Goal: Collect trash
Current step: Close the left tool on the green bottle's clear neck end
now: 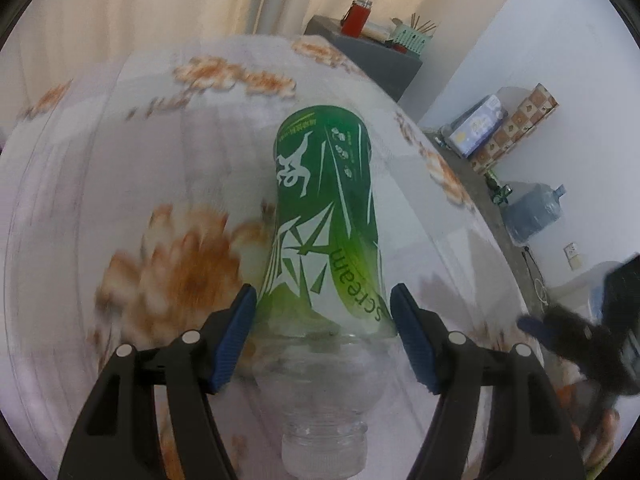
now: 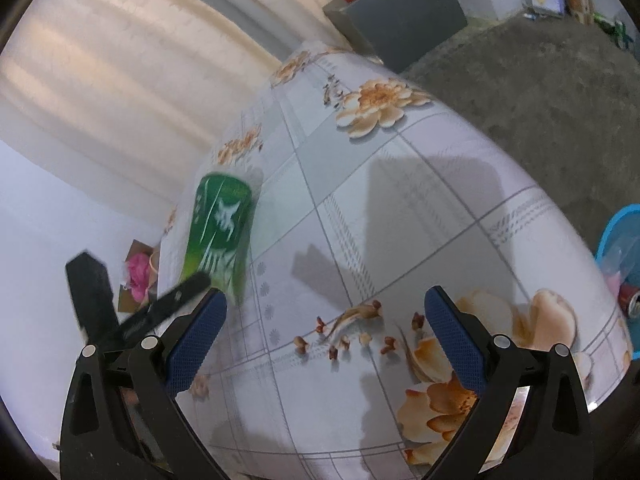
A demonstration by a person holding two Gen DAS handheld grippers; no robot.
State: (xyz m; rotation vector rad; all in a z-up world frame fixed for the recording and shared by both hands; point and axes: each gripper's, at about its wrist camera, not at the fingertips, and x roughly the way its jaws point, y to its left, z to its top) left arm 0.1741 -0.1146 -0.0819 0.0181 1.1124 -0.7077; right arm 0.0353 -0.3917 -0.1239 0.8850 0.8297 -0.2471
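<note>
Gripping the green-labelled bottle [image 1: 326, 240] at its shoulder, your left hand-held gripper [image 1: 324, 316] has both blue pads against it; cap at 6 o'clock in the left wrist view, base at 12, over the floral table [image 1: 160, 152]. Your right hand-held gripper [image 2: 326, 320] has jaws apart, nothing between them, above the table with small brown scraps [image 2: 344, 340] between the fingertips. Bottle sits at 10 o'clock in the right wrist view. Blue bin [image 2: 620, 236] at 3 o'clock, off the table edge.
</note>
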